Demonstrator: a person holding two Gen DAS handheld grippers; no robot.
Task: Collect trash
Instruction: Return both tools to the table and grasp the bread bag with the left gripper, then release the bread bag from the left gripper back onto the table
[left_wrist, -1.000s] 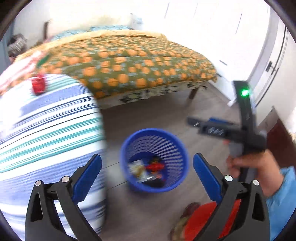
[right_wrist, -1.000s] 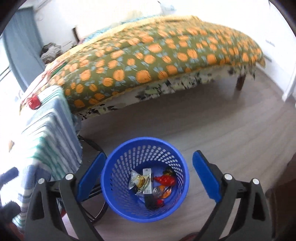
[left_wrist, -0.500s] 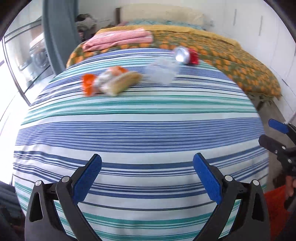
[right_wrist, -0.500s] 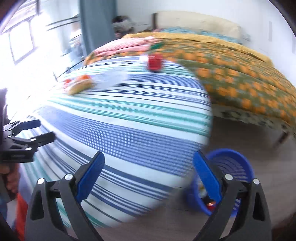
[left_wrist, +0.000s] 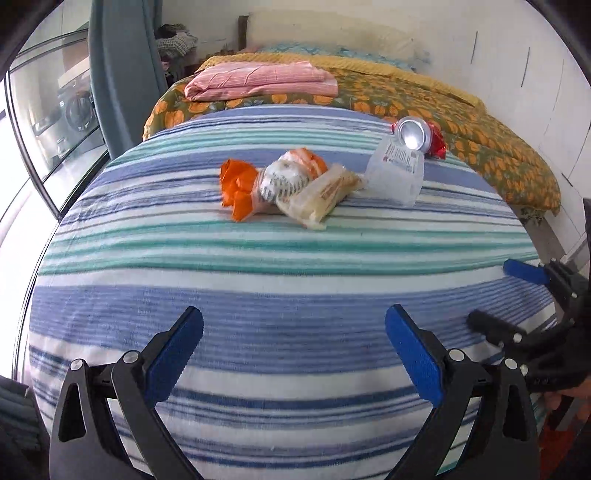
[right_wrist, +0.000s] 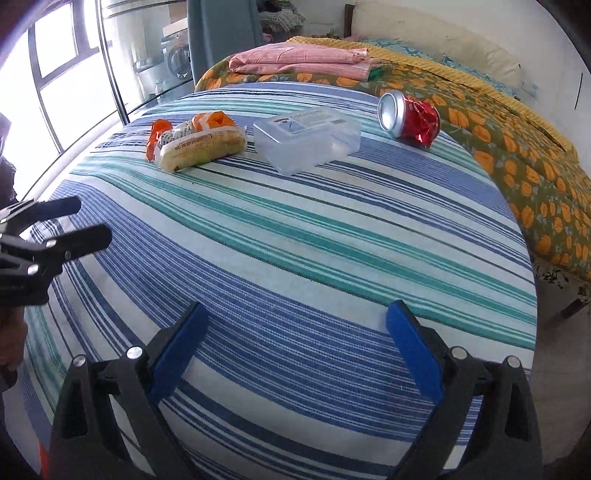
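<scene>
On the far half of a striped tablecloth lie an orange and white crumpled wrapper, a yellowish snack packet, a clear plastic box and a crushed red can. My left gripper is open and empty over the near edge of the cloth. The right gripper is also open and empty, hovering over the near right side. From the right wrist view the left gripper shows at the left edge.
Behind the table stands a bed with an orange-flowered cover and a folded pink cloth. A window and a glass door are on the left. Wooden floor shows at the right.
Both grippers swung away from the blue basket on the floor and now face the striped table with the trash on it. Both stayed open and empty.
</scene>
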